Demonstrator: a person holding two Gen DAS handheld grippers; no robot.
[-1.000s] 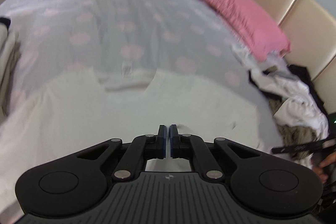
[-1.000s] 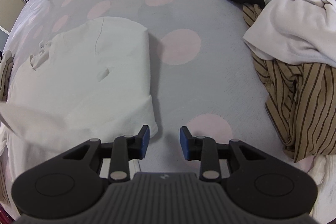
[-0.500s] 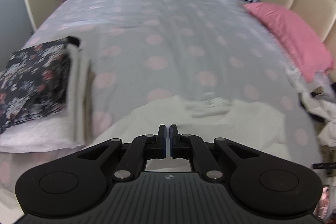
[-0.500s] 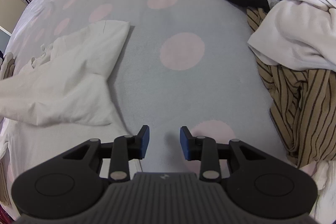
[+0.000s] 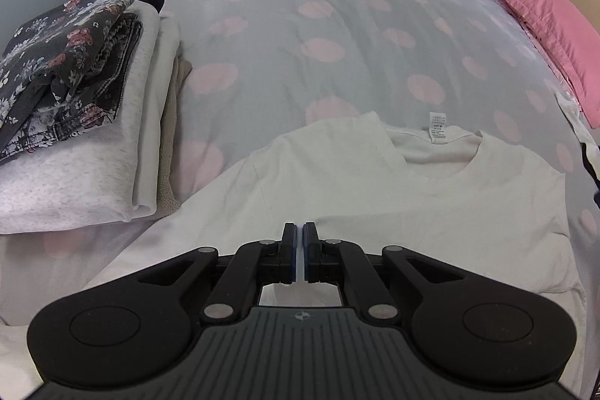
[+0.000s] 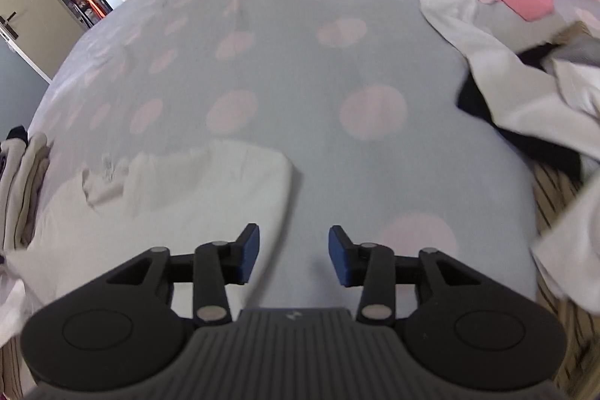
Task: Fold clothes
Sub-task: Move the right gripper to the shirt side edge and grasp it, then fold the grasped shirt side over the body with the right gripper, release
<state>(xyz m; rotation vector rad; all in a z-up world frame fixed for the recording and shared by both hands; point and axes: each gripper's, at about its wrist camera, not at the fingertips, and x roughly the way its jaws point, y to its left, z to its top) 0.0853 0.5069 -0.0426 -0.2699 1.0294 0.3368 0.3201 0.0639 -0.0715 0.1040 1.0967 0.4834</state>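
White cotton, the T-shirt (image 5: 431,212) is being left flat on the spotted bedspread (image 5: 318,25) with one sleeve now folded inward, while the left gripper (image 5: 299,250) is being kept shut on nothing visible and the right gripper (image 6: 293,259), empty, has just been opening wider for the next fold.

One white T-shirt (image 5: 431,197), one pink pillow (image 5: 547,25), two grippers.
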